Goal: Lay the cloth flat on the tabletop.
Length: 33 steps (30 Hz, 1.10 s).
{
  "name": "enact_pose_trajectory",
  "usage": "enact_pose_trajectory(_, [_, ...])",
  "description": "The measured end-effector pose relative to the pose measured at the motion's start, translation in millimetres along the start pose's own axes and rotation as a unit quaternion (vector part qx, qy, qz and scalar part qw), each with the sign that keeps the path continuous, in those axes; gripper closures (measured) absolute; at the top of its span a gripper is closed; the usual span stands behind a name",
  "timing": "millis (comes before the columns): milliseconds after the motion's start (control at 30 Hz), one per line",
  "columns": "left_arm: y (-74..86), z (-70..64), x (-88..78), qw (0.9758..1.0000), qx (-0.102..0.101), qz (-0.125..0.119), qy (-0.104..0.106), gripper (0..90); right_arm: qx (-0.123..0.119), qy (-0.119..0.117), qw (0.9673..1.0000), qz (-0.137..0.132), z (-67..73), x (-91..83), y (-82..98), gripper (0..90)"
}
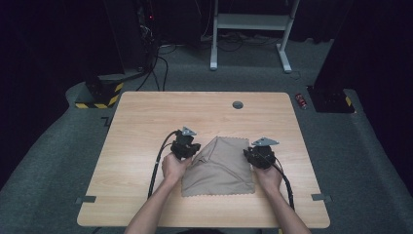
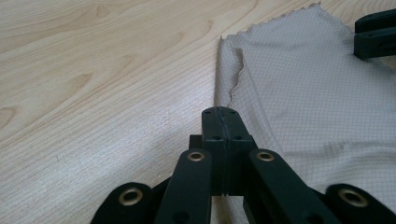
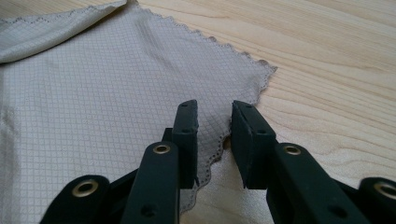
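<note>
A beige grid-patterned cloth [image 1: 221, 168] lies partly folded in the middle of the wooden table [image 1: 146, 122], peaked toward the far side. My left gripper [image 1: 191, 150] sits at its left edge. In the left gripper view the jaws [image 2: 223, 114] are pressed together right where the cloth's [image 2: 308, 84] scalloped edge runs into them, shut on that edge. My right gripper [image 1: 251, 155] is at the cloth's right corner. In its own view the right gripper [image 3: 215, 116] stands apart, with the cloth's [image 3: 93, 102] edge lying between the jaws, pads not pressing it.
A round cable hole [image 1: 237, 104] is in the table near its far edge. Grey tape marks [image 1: 86, 199] sit near both front corners. On the floor beyond stand a white desk frame [image 1: 251, 22], black equipment and a red can [image 1: 301, 100].
</note>
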<state>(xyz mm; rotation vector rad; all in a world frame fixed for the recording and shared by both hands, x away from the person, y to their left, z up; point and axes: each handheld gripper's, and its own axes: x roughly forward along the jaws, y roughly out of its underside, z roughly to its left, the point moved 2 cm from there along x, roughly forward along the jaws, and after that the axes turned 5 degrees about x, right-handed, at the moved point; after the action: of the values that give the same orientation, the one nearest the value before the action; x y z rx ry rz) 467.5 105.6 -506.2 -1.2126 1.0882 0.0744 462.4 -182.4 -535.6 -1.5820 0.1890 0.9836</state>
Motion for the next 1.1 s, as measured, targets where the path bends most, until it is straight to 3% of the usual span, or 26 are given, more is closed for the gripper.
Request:
enact_pose_trajectory(233, [-0.8,-8.3,9.1,0.9999,0.009,0.001,0.008,80.7,0.000,0.001,1.0000,0.000,0.1,0.1,0.0,71.6])
enact_pose_trajectory(433, [0.9,-10.4,17.3,0.9996,0.019,0.017,0.006,85.0,0.000,0.001,1.0000,0.000,0.2,0.1,-0.1,71.7])
enact_pose_trajectory(667, [0.3,-10.2,14.2,0.9996,0.023,0.016,0.006,90.0,0.001,0.001,1.0000,0.000,0.6,0.1,0.0,72.2])
enact_pose_trajectory(933, [-12.0,-2.0,-0.4,0.9994,0.033,0.002,-0.008,90.0,0.008,-0.005,0.9999,0.006,0.8,0.1,-1.4,72.5])
enact_pose_trajectory(1100, [-17.0,12.0,-3.3,0.9989,0.038,0.011,-0.023,90.0,0.020,-0.017,0.9995,0.017,-4.0,-0.4,-8.4,75.4])
